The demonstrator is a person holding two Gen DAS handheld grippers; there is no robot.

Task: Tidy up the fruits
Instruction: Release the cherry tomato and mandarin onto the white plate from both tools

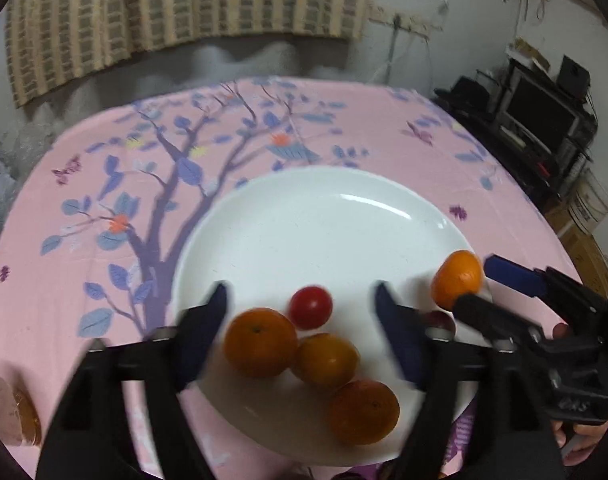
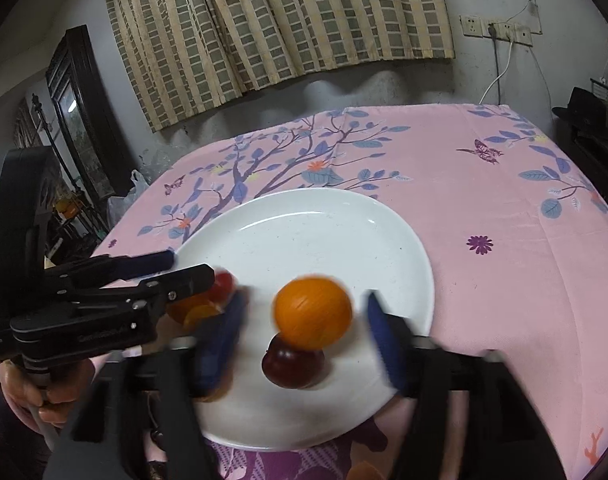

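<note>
A white plate (image 1: 304,208) lies on the pink tablecloth; it also shows in the right wrist view (image 2: 304,240). On it lie three oranges (image 1: 260,342) and a red cherry tomato (image 1: 310,306), between the fingers of my open left gripper (image 1: 301,316). My right gripper (image 2: 304,320) is open above the plate. A blurred orange (image 2: 312,312) sits between its fingers without touching them, just above a dark red plum (image 2: 293,364). The same orange (image 1: 458,278) shows by the right gripper's fingers in the left wrist view.
The pink floral tablecloth (image 2: 484,184) covers the table. A brown object (image 1: 11,412) lies at the left edge. A dark shelf with electronics (image 1: 544,120) stands to the right, a mirror frame (image 2: 79,112) to the left, a curtain (image 2: 279,20) behind.
</note>
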